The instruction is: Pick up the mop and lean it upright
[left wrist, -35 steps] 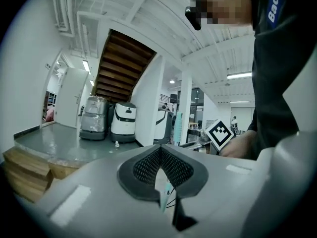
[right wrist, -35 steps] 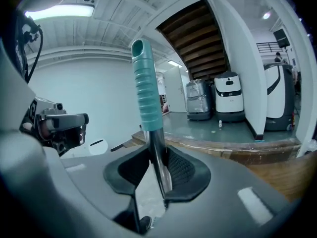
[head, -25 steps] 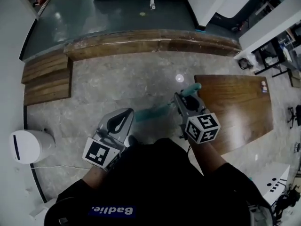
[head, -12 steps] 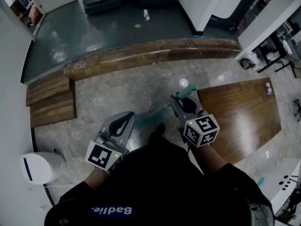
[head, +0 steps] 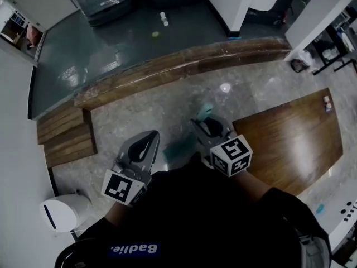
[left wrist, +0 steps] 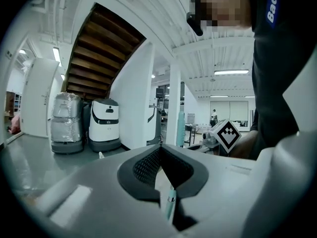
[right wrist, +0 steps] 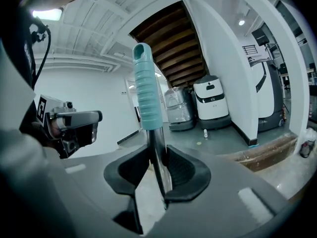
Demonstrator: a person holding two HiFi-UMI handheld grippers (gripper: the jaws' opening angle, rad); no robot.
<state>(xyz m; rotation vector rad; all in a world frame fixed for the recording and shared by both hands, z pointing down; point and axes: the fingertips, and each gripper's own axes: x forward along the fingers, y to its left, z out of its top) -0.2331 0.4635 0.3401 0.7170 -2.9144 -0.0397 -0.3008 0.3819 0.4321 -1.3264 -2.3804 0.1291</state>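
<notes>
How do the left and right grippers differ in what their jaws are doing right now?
The right gripper has its jaws clamped on the mop, on its silver metal pole just below the teal ribbed grip. The left gripper has its jaws together, gripping nothing. In the head view the right gripper sits slightly further forward than the left gripper. Both are grey and carry a black-and-white marker cube.

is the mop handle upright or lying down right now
Upright, near vertical: in the right gripper view the mop handle, clamped by the right gripper, rises straight up, teal grip on top.
</notes>
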